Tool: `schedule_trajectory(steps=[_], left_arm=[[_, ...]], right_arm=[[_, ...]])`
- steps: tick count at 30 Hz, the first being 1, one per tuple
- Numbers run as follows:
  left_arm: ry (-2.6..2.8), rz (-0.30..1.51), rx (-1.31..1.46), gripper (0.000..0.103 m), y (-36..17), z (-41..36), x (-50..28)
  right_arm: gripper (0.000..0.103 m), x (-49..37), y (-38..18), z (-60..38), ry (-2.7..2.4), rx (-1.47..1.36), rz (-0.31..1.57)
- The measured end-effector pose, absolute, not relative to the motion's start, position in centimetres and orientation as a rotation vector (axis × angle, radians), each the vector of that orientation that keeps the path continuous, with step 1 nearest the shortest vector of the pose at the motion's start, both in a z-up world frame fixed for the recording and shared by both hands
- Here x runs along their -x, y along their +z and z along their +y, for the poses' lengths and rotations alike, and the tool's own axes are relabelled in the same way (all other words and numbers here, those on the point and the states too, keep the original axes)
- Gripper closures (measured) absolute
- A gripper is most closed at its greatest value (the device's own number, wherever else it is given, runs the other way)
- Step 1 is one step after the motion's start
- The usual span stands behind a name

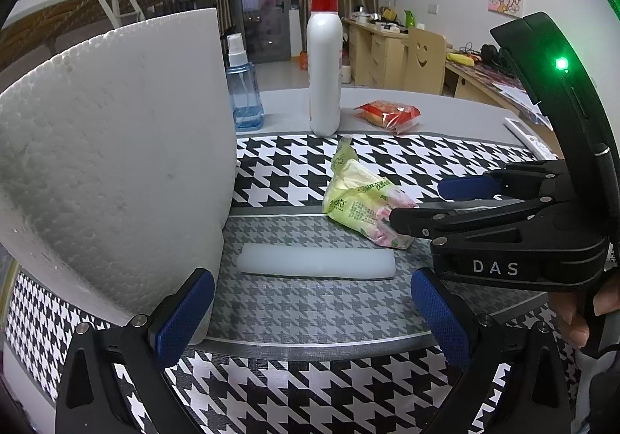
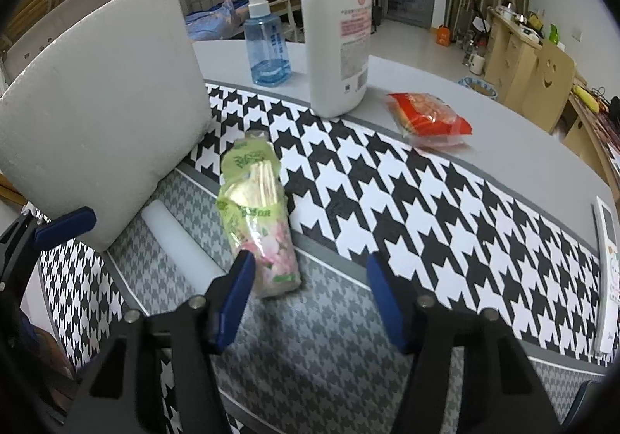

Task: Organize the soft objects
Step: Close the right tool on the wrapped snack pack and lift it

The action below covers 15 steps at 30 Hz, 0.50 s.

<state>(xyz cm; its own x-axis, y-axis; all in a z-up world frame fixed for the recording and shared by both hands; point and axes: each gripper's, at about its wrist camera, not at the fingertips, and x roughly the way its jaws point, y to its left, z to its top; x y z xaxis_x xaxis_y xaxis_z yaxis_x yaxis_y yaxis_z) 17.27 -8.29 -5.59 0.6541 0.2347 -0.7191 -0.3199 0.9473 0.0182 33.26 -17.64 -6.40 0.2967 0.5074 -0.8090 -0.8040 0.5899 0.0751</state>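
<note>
Right hand-held gripper stands spread over the tissue pack's near end beside the foam block; I judge it light, squashy, best pinched across its middle.

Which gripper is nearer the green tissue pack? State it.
Right. The right gripper has its open jaws at the green tissue pack's near end; the left gripper sits back beside the white foam block.
</note>
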Motion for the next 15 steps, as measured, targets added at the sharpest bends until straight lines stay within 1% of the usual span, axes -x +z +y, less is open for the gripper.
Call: schedule_trajectory(steps=[1,2,6,11,13,15], left_arm=[[0.314,0.798,0.115,0.001,-5.61,-8.27,-17.3],[0.314,0.798,0.114,0.001,-5.61,-8.29,-17.3],[0.314,0.797,0.113,0.001,-5.66,-8.27,-17.29],[0.311,0.801,0.111,0.001,-5.68,-8.31,-17.31],[0.312,0.799,0.113,0.001,-5.62,-8.3,-17.28],[0.311,0.797,0.114,0.001,-5.55,-8.35,-17.24]], right_arm=[[0.048,-33.29,-6.48,-17.55,0.903,0.383,0.912],[0.05,-33.31,-6.64,-17.48,0.904,0.387,0.917],[0.051,-33.44,-6.75,-17.39,0.912,0.377,0.923],[0.077,-33.36,-6.76,-17.2,0.96,0.357,0.938],[0.08,-33.21,-6.71,-17.18,0.964,0.357,0.94],[0.081,-33.01,-6.56,-17.33,0.964,0.36,0.936]])
